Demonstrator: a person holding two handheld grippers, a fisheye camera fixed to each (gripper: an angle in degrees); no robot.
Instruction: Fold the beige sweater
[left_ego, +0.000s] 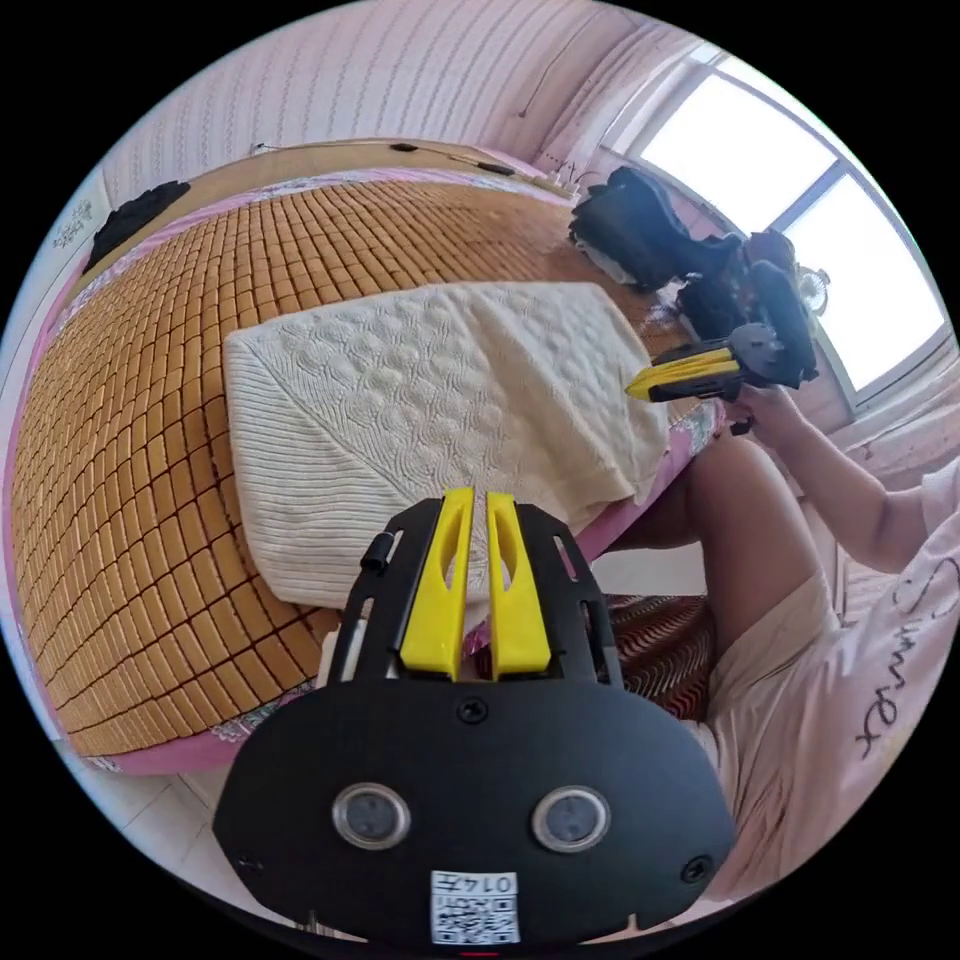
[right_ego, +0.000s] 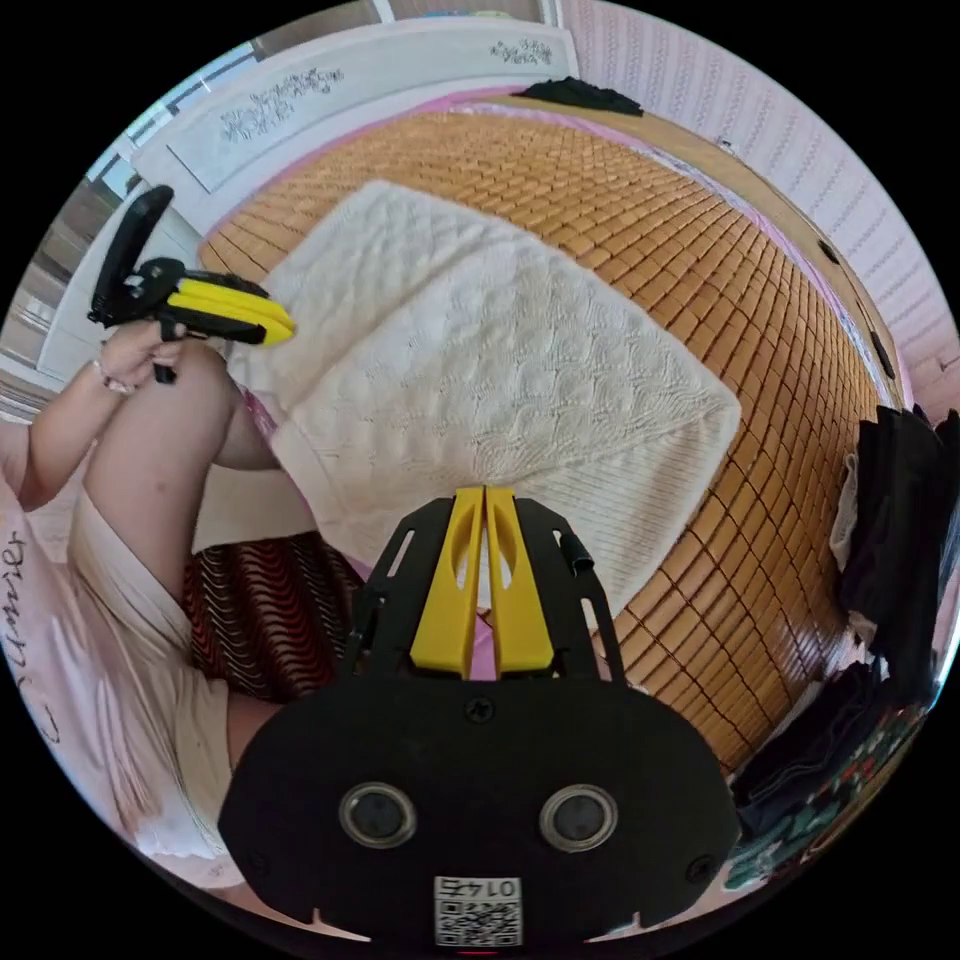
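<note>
The beige knit sweater (left_ego: 430, 400) lies folded into a rough rectangle on the bamboo mat (left_ego: 130, 420), its near edge hanging a little over the bed's side. My left gripper (left_ego: 480, 495) hovers just off that near edge, jaws shut and holding nothing. My right gripper (left_ego: 650, 385) is held off the sweater's right corner, jaws together and empty. In the right gripper view the sweater (right_ego: 500, 370) spreads ahead of my right gripper (right_ego: 485, 490), which is shut just short of its hem. There my left gripper (right_ego: 285, 325) sits at the sweater's far left corner.
A pile of dark clothes (left_ego: 660, 240) lies on the bed near the window, and shows again as dark clothes (right_ego: 900, 520) at the mat's right end. The person's bare knee (right_ego: 170, 420) and a striped cushion (right_ego: 270, 610) sit beside the bed. A black garment (left_ego: 135, 215) lies at the mat's far corner.
</note>
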